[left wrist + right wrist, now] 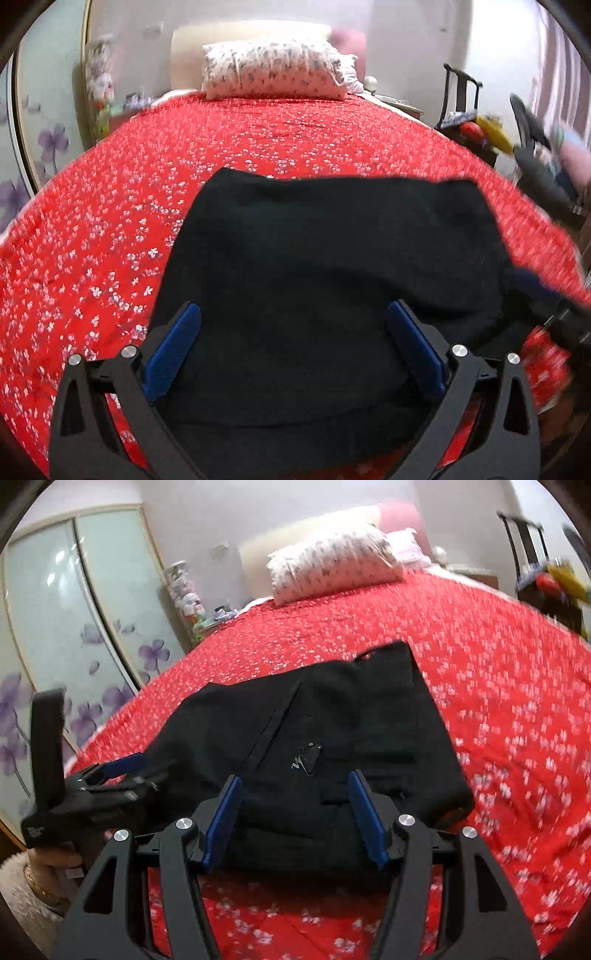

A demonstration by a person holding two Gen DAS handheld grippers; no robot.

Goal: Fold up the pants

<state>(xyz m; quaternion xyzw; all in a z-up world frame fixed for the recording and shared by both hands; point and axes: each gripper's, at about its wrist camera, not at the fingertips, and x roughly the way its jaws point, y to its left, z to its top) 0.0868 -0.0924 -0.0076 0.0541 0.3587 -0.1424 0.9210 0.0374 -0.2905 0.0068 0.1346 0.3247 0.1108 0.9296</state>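
Black pants point(332, 266) lie folded into a wide bundle on the red flowered bedspread point(110, 206). My left gripper point(293, 314) is open, its blue pads spread wide over the near part of the pants. My right gripper point(293, 779) is open too, hovering over the near edge of the pants point(314, 716), which show a seam and a small tag point(308, 758). The left gripper also shows in the right wrist view point(122, 766) at the pants' left edge. The right gripper's blurred tip shows in the left wrist view point(546, 295) at the pants' right edge.
A flowered pillow point(273, 70) lies at the head of the bed. A wardrobe with purple flower doors point(74, 627) stands left of the bed. A dark chair point(461, 96) with clutter stands at the right. A cluttered nightstand point(192, 602) sits at the far left.
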